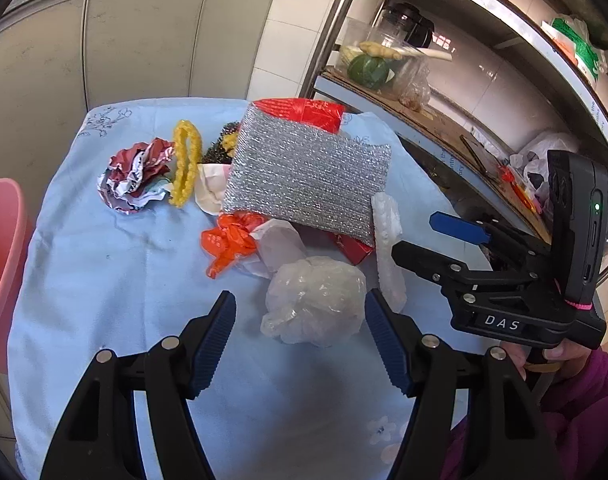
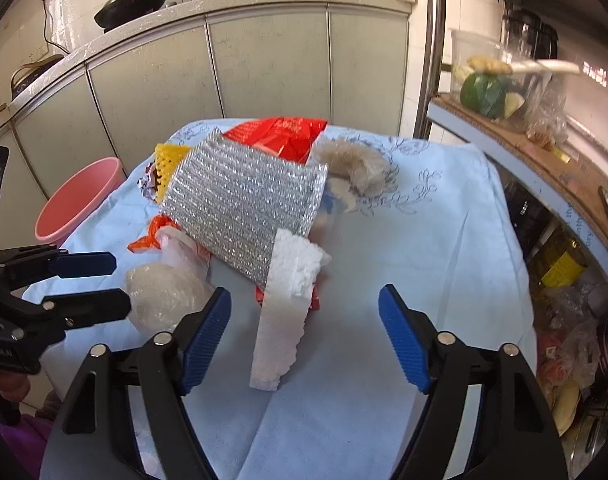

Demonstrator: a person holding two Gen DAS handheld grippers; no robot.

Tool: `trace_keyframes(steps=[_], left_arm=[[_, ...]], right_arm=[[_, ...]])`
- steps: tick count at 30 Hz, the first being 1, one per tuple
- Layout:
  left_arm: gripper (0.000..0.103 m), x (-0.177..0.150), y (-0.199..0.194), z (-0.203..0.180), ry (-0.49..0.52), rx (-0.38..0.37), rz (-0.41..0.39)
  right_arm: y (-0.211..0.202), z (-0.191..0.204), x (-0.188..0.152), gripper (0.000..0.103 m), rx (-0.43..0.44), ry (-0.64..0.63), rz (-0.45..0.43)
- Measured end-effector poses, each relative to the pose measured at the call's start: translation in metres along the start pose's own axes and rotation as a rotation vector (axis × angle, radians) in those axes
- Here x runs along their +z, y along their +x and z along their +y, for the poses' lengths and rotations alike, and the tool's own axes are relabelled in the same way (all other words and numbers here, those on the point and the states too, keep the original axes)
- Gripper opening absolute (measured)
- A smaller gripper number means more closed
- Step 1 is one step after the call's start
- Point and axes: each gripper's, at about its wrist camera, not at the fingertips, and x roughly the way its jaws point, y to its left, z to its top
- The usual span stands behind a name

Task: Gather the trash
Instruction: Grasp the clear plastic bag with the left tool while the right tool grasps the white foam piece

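Observation:
A heap of trash lies on a table under a light blue cloth (image 1: 104, 280). In it are a silver bubble-foil pouch (image 1: 304, 176), a red plastic bag (image 1: 300, 112), crumpled printed paper (image 1: 138, 176), a yellow foam net (image 1: 186, 168) and orange plastic (image 1: 228, 240). My left gripper (image 1: 300, 302) is open, with a clear plastic wad (image 1: 315, 304) lying between its jaws; the pads do not squeeze it. My right gripper (image 2: 304, 294) is open too. A white foam slab (image 2: 288, 308) stands between its jaws, apart from both pads. Each gripper shows at the edge of the other's view.
A pink bin (image 2: 80, 200) stands on the floor left of the table. Grey cabinets (image 2: 264, 68) run behind it. A metal shelf rack (image 1: 423, 120) with jars, vegetables and bags crowds the right side. A tuft of brown fur (image 2: 355, 164) lies behind the pouch.

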Motion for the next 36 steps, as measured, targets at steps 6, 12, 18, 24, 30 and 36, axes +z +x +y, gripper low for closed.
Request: trace_keyframes(steps=[6, 12, 18, 24, 30, 36], left_arm=[[0.064, 0.001, 0.014, -0.011, 0.031, -0.004, 0.041], [0.043, 0.001, 0.026, -0.008, 0.013, -0.021, 0.078], [0.032, -0.001, 0.019, -0.004, 0.0, -0.055, 0.053], [0.028, -0.003, 0.0, -0.008, 0.03, -0.096, 0.009], [0.028, -0.009, -0.038, -0.008, 0.054, -0.115, -0.092], [0.028, -0.014, -0.085, 0.022, -0.043, -0.013, -0.227]], right_arm=[[0.012, -0.007, -0.005, 0.055, 0.036, 0.051, 0.065], [0.023, -0.012, -0.008, 0.038, 0.091, 0.101, 0.1], [0.016, -0.009, -0.007, 0.027, 0.08, 0.084, 0.091], [-0.003, -0.009, -0.009, 0.027, 0.038, 0.06, 0.069], [-0.027, -0.005, -0.001, 0.027, 0.045, 0.028, -0.002], [-0.031, 0.026, 0.03, 0.027, 0.123, -0.068, -0.058]])
